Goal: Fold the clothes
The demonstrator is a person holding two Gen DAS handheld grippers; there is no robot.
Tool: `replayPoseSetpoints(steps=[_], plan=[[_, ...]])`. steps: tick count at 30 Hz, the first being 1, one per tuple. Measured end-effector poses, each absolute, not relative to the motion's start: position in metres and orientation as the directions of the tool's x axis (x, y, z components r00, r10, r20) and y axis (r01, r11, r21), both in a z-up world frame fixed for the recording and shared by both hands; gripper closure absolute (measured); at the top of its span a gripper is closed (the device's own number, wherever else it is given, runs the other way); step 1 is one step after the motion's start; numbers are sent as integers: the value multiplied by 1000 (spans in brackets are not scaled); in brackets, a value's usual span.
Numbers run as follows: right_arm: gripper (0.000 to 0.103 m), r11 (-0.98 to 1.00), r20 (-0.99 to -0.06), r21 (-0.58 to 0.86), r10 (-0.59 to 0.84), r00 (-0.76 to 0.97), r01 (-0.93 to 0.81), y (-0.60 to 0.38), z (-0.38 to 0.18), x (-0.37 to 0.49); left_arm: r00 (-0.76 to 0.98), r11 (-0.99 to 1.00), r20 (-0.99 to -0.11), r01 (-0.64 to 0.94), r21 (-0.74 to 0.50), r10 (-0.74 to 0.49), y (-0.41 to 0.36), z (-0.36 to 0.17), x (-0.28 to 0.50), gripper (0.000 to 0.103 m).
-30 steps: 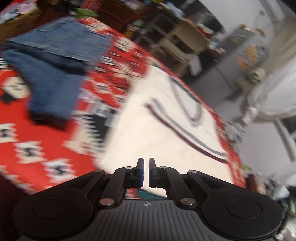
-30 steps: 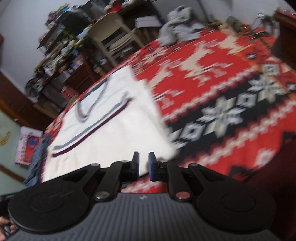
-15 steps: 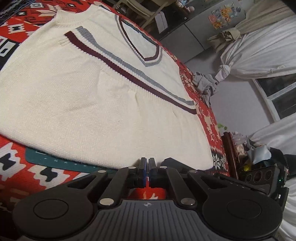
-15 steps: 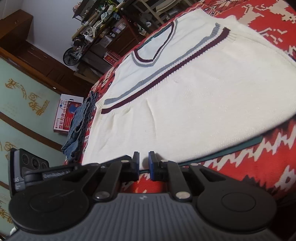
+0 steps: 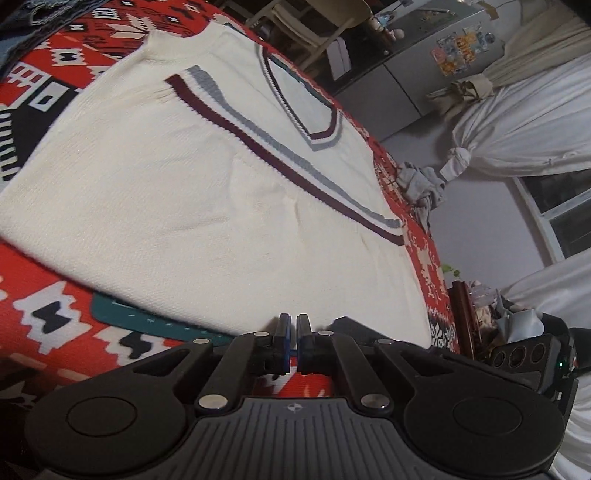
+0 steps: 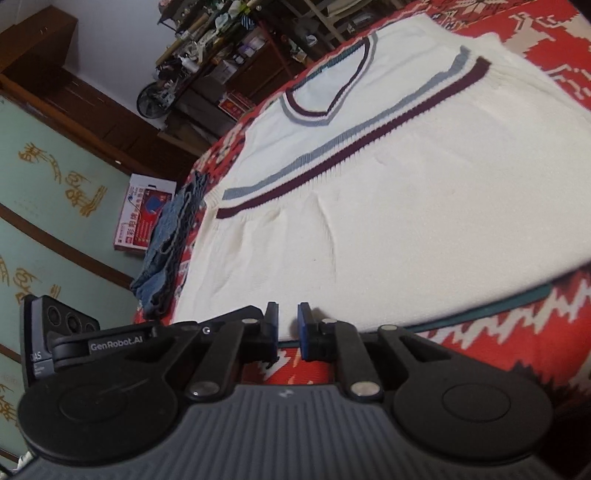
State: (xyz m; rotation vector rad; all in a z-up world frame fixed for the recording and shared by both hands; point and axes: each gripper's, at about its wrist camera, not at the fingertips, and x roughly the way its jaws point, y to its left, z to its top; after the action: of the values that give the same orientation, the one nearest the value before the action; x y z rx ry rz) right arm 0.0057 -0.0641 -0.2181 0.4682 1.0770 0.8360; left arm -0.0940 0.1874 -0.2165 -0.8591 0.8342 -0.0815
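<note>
Setting: lived-in home, bedroom or bed-sitting room. Evidence: wide surface under a red patterned blanket with a cream sweater spread on it; tied-back white curtains beside a window; grey cabinet with stickers; cluttered dark shelving; pale wooden chair; green wall panels with gold motifs; printed carton against the wall.

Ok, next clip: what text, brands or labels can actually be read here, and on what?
"GenRobot.AI": white lettering on the left gripper, seen from the right wrist.
"AS": end of a cut-off label on that gripper's camera block.
Red and white box by the wall: printed characters, too blurred to read.
Stickers on the grey cabinet: pictures only, illegible.
</note>
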Motion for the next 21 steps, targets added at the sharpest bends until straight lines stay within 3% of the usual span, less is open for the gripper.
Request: replayPoseSetpoints(steps=[12, 16, 21], plan=[[93, 680, -593, 721, 704, 392, -131, -166, -223, 25, 740, 543, -627, -433, -720, -241, 258, -217, -139, 100], [90, 705, -608, 706, 648, 459, -60, -202, -222, 35, 731, 569, -656, -464, -679, -187, 271, -212, -149, 100], [94, 734, -622, 679, 582, 524, -9, -235, -222, 42, 728, 572, -674, -501, -649, -127, 289, -210, -161, 100]])
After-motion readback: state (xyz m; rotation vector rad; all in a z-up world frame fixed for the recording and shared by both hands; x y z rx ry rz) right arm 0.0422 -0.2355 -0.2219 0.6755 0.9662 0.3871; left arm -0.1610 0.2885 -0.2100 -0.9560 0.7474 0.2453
